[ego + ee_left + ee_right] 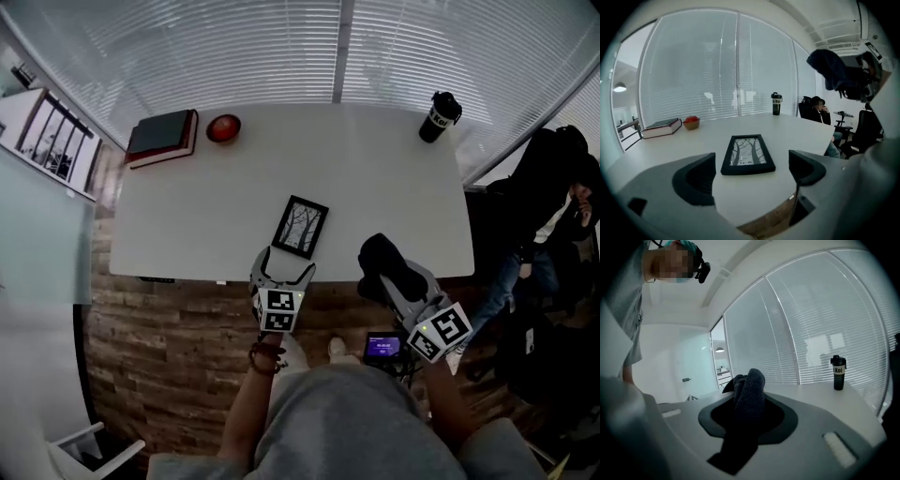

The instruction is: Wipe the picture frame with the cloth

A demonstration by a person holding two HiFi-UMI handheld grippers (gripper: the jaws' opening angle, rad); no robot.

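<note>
A small black picture frame [300,227] with a tree print lies flat near the white table's [187,216] front edge; it also shows in the left gripper view [748,154]. My left gripper [282,269] hangs open just short of the frame at the table edge, jaws wide apart, nothing between them [751,176]. My right gripper [392,272] is off the table's front right, shut on a dark cloth [386,260]. The cloth [749,399] bulges up between the jaws and trails down toward the camera.
A dark book [161,136] and a red bowl [223,127] sit at the table's far left. A black bottle [439,116] stands at the far right. A seated person [555,202] is right of the table. A small screen [383,347] lies on the wood floor.
</note>
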